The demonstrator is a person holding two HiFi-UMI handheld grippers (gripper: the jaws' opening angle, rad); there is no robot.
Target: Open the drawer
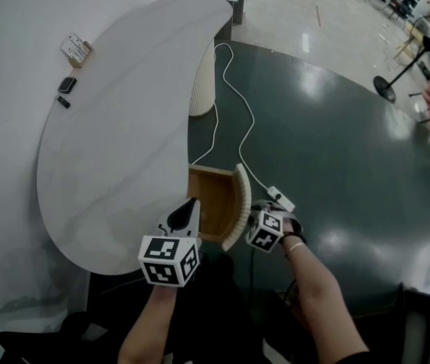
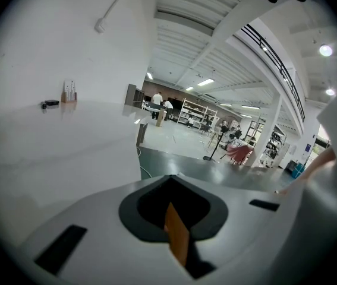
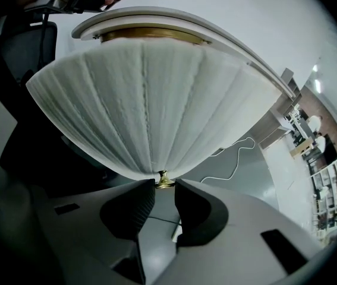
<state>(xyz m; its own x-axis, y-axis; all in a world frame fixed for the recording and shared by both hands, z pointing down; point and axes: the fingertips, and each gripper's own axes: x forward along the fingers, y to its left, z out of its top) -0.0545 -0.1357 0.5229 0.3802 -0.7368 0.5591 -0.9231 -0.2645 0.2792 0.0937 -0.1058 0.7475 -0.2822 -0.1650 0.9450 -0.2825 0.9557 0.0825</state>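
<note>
The drawer [image 1: 208, 197] under the white curved table [image 1: 116, 142] stands pulled out, its wooden inside showing. Its front is a curved white ribbed panel [image 1: 236, 205] [image 3: 150, 100] with a small brass knob [image 3: 163, 180] at the middle. My right gripper [image 1: 252, 220] [image 3: 164, 184] is at that front, its two dark jaws closed on either side of the knob. My left gripper [image 1: 191, 203] [image 2: 171, 178] hovers over the table's near edge, just left of the drawer, jaws together and holding nothing.
A white cable [image 1: 233, 105] runs over the dark floor to a plug block [image 1: 281, 198] beside my right gripper. A ribbed table pedestal [image 1: 202, 82] stands behind the drawer. A small box [image 1: 76, 48] and black items [image 1: 67, 84] lie far left on the table.
</note>
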